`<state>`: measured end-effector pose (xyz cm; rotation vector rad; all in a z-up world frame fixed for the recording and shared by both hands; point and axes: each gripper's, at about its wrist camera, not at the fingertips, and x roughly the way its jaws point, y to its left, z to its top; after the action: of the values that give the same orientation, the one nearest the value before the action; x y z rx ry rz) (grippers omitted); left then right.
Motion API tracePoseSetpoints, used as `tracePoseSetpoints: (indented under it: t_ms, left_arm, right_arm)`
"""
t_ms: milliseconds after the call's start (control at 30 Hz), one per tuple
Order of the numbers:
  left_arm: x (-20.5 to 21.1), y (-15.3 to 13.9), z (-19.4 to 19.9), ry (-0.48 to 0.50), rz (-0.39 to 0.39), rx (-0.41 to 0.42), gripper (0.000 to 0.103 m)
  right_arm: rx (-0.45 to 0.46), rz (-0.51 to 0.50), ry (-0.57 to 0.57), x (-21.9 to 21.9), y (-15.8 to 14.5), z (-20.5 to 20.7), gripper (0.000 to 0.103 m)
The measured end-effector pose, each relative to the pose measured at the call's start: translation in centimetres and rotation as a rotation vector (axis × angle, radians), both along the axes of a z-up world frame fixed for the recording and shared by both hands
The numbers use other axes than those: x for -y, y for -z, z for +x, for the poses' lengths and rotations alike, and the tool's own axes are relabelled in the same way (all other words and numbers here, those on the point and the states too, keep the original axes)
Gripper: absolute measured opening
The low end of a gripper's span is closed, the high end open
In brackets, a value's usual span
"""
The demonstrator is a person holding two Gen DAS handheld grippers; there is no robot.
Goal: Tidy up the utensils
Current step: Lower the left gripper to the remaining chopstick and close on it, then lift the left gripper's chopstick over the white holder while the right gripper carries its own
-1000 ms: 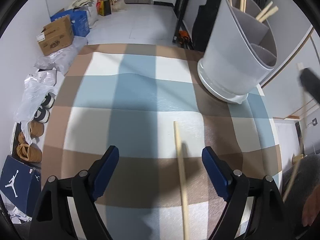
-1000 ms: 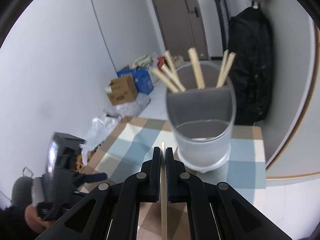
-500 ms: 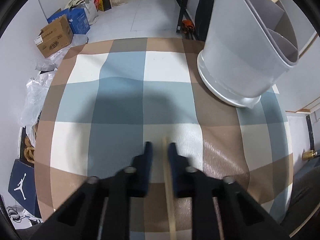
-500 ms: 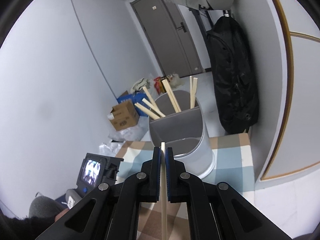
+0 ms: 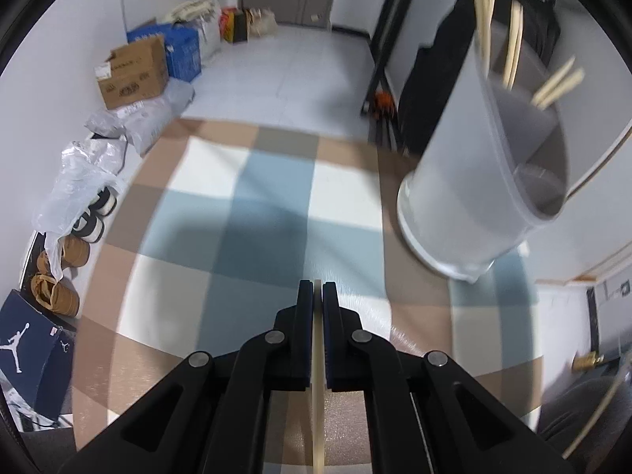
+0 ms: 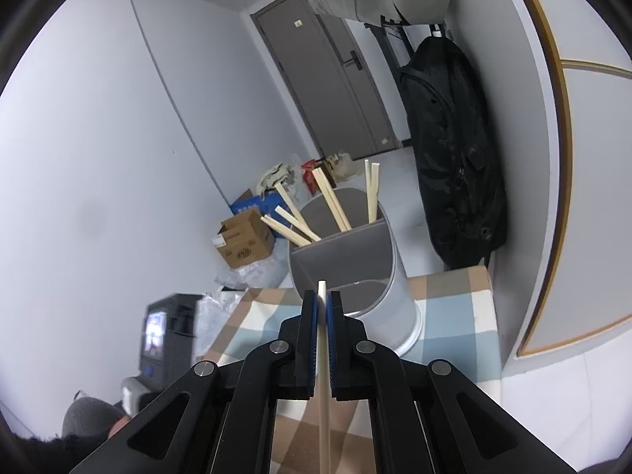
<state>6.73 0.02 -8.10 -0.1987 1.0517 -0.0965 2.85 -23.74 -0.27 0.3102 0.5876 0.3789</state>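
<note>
Checked blue-and-tan bench [image 5: 276, 205]: left tool [image 5: 317, 296], open a second ago, now pinches a pale wooden chopstick [image 5: 318, 414]; right tool [image 6: 322, 308] clamps another chopstick [image 6: 324, 395] before the grey divided holder [image 6: 355, 276].

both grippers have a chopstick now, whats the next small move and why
Probably carry the right gripper forward and tip its chopstick up over the grey holder. Its jaws are already clamped on the stick, the holder stands just ahead with other chopsticks in its back compartment, and the left gripper has just closed on its own stick.
</note>
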Motion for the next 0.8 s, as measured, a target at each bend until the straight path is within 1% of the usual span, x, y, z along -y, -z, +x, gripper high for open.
tracePoseSetpoints:
  t_ms: [200,333,433,467,633,800]
  left_arm:
    - [-1.0,-3.3,-1.3,-0.031,-0.053,0.125,0.000]
    - [-1.0,-5.0,-1.5,0.000,-0.049,0.204,0.000]
    - [-0.8,-6.0,-1.5,0.018,-0.045,0.244,0.000]
    - [-1.5,-6.1,-1.3,0.020,-0.047,0.254,0.000]
    - [-1.6,-8.4,-1.5,0.047,-0.062,0.307,0.000]
    - [-1.2,-11.0,-1.6,0.073,-0.081,0.357,0.000]
  right_arm:
    - [0.036,0.018,0.013,0.1,-1.2,-0.1,0.004]
    - [0.080,0.016,0.010,-0.3,-2.7,-0.1,0.004]
    - [0.096,0.016,0.004,-0.5,-3.5,-0.2,0.004]
    - [0.098,0.015,0.002,-0.5,-3.7,-0.1,0.004]
    - [0.083,0.024,-0.023,-0.5,-5.0,0.7,0.004]
    - [0.122,0.026,0.005,0.2,-6.8,1.5,0.004]
